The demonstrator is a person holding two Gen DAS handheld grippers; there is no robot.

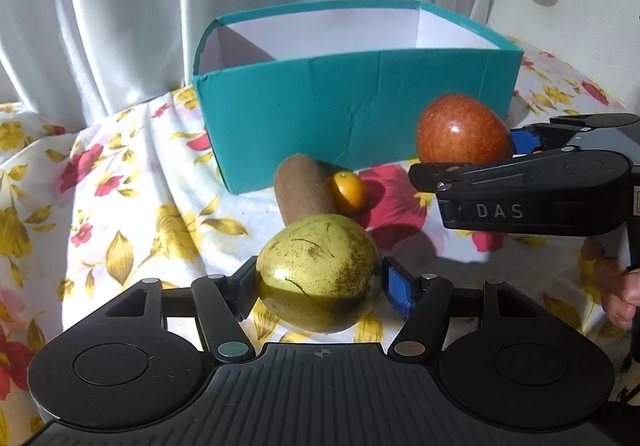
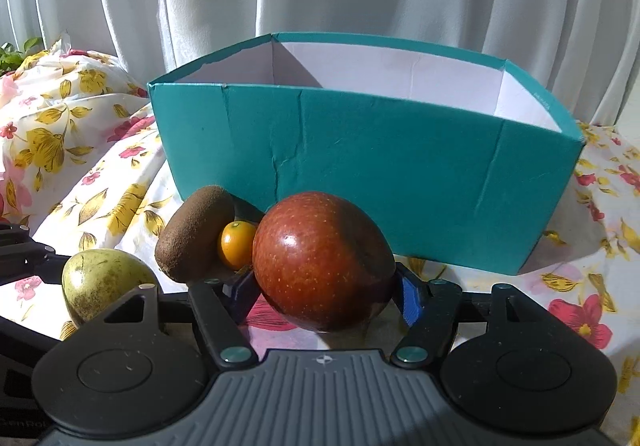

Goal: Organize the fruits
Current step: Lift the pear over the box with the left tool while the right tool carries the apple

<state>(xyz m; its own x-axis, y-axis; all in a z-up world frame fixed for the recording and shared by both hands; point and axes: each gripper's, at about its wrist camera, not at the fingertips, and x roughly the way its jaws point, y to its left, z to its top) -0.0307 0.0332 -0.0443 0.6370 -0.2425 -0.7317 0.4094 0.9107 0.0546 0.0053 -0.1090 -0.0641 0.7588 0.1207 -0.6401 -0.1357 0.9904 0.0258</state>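
Left gripper (image 1: 320, 278) clamps a speckled green pear (image 1: 318, 272), right gripper (image 2: 324, 286) a red apple (image 2: 322, 260), at lower centre; lifting into the teal cardboard box (image 2: 360, 166) looks next.

1. a floral cloth (image 1: 120, 206) with yellow and red flowers covers the surface.
2. a teal box (image 2: 360, 166) stands on it.
3. a kiwi (image 1: 302, 190) and a small orange fruit (image 1: 349, 192) lie touching, just before the box.

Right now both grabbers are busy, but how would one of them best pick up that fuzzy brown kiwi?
Grip the kiwi across its narrow middle, coming from above. It is elongated and stands tilted, so its short width fits between the fingers. The small orange fruit presses against its right side and the teal box stands just behind, so put the fingers on its front and back.
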